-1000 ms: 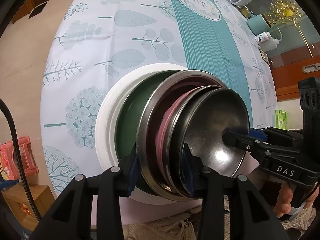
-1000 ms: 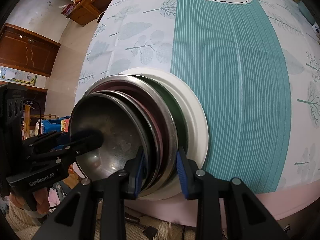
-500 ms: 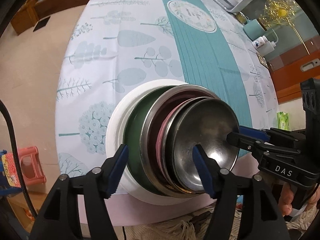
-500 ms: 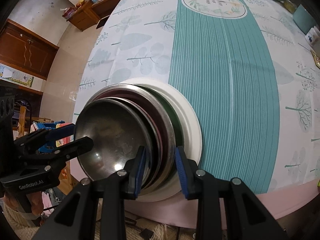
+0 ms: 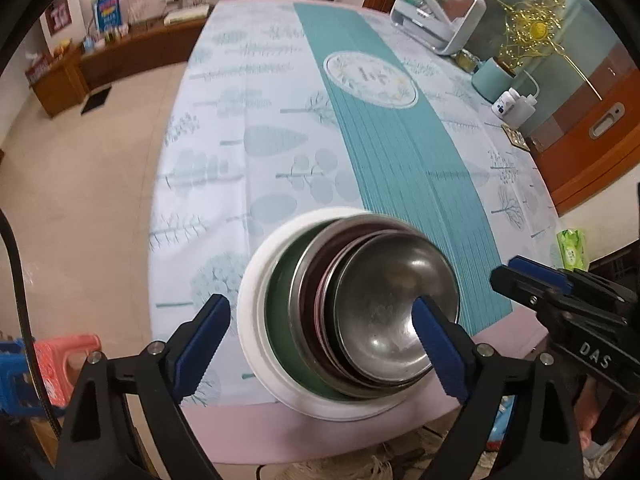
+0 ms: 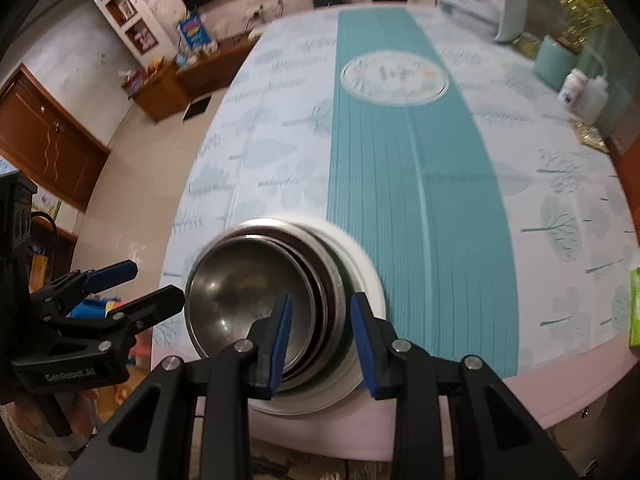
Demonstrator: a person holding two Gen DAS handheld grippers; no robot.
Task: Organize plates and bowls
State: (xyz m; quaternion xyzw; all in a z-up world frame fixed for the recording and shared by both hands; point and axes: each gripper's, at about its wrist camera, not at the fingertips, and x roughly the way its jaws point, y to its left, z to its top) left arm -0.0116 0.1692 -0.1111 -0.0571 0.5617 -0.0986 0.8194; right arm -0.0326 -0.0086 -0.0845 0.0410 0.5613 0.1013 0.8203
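A stack of dishes sits at the table's near edge: a white plate (image 5: 256, 320) at the bottom, a green dish (image 5: 280, 332), a steel plate (image 5: 308, 276), a maroon bowl (image 5: 324, 268) and a steel bowl (image 5: 392, 300) on top. The stack also shows in the right wrist view, with the steel bowl (image 6: 236, 296) and white plate (image 6: 360, 264). My left gripper (image 5: 324, 340) is wide open above the stack, clear of it. My right gripper (image 6: 320, 332) is open, its jaws straddling the rims on the stack's right side without gripping.
The table (image 5: 280, 128) carries a leaf-print cloth with a teal runner (image 5: 400, 152). A dish rack (image 5: 436, 8), a teal canister (image 5: 496, 80) and white bottles (image 5: 516, 104) stand at the far right. A green tissue pack (image 6: 634, 304) lies near the right edge. Stools (image 5: 52, 364) stand on the floor.
Both grippers let go of the stack's rims, opened and pulled back and up. The left jaws spread wide. The stack rests on the table.
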